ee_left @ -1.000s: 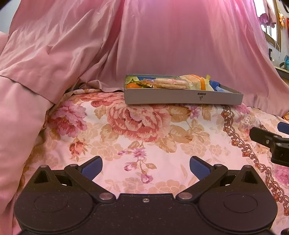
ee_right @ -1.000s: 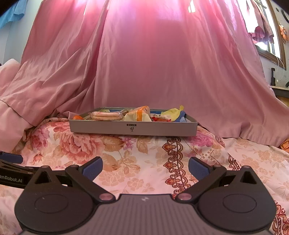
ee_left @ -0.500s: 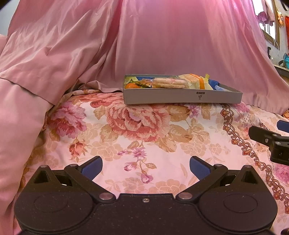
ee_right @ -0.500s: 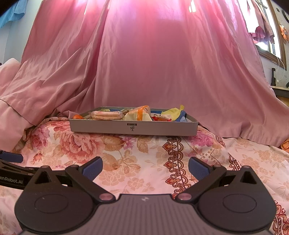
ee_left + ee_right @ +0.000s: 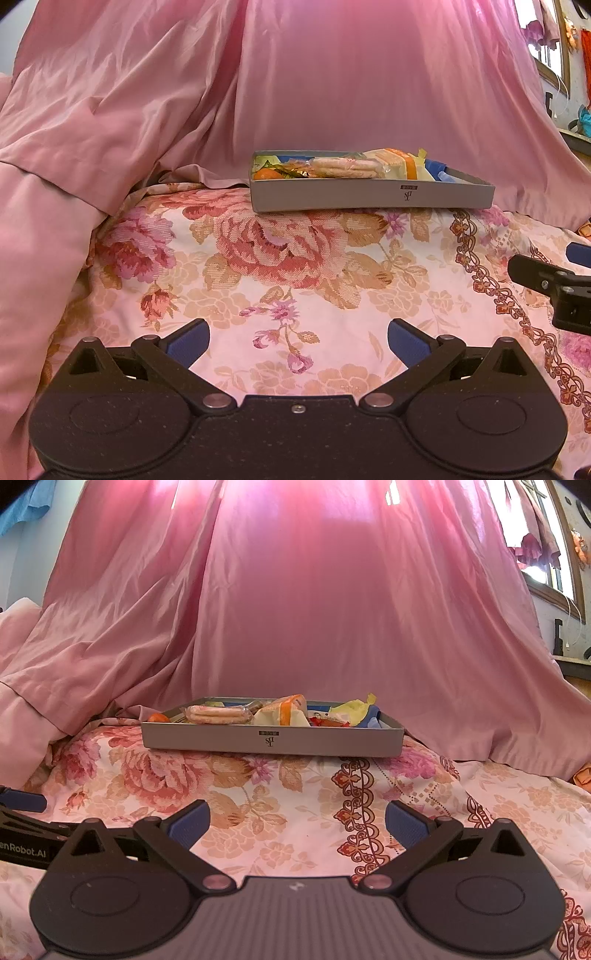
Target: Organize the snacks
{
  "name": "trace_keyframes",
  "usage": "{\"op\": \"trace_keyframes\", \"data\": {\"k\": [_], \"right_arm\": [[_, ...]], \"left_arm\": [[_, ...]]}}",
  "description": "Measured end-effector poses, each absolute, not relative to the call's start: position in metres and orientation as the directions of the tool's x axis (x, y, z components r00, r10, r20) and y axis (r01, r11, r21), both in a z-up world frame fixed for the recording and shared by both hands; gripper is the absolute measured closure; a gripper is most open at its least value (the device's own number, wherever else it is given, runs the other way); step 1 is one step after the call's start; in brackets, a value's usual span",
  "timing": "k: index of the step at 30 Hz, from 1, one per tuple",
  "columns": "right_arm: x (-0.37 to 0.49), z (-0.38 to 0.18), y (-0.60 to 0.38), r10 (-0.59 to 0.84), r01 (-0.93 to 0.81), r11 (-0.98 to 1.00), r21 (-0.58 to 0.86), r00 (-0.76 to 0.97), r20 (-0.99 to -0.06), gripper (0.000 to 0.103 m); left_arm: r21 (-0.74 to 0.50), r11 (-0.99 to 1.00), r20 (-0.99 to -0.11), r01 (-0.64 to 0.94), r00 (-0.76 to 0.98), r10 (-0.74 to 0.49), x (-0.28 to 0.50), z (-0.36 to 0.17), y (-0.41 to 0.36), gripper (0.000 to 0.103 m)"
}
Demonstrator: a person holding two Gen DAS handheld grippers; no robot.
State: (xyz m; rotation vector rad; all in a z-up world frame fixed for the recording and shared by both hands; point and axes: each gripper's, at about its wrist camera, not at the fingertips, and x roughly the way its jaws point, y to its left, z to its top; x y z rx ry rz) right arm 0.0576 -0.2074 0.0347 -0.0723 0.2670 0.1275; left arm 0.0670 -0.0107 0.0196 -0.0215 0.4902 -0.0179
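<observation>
A shallow grey box (image 5: 369, 194) (image 5: 273, 740) stands on the floral bedspread, well ahead of both grippers. Inside lie several snacks: a pack of pink wafers (image 5: 345, 168) (image 5: 216, 715), a small orange fruit (image 5: 267, 174) (image 5: 159, 718), a cream and orange packet (image 5: 400, 162) (image 5: 286, 712), a yellow wrapper (image 5: 352, 709) and blue packets (image 5: 439, 170). My left gripper (image 5: 297, 341) is open and holds nothing. Nothing sits between the spread fingers of my open right gripper (image 5: 297, 821) either. Both hover low over the bedspread, short of the box.
Pink drapery (image 5: 314, 590) hangs behind the box and bunches up at the left (image 5: 44, 184). The floral bedspread (image 5: 295, 266) stretches between grippers and box. A window and shelf (image 5: 565, 590) show at the far right.
Almost nothing differs. The left wrist view has shifted very slightly, with the box sitting a touch lower and left in frame. Both grippers stay open.
</observation>
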Motion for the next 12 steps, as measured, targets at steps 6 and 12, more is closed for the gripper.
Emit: {"op": "trace_keyframes", "data": {"k": [6,12], "right_arm": [[0.0574,0.035,-0.2069,0.114,-0.133,0.99,-0.054,0.956,-0.268,0.0],[0.0573,0.0351,-0.2066,0.114,-0.133,0.99,-0.055,0.957,-0.268,0.0]], "left_arm": [[-0.023,1.0,-0.47,0.016,0.883,-0.025,0.0674,0.019,-0.0095,0.001],[-0.019,1.0,-0.474,0.022,0.88,-0.028,0.0679,0.0186,-0.0101,0.001]]}}
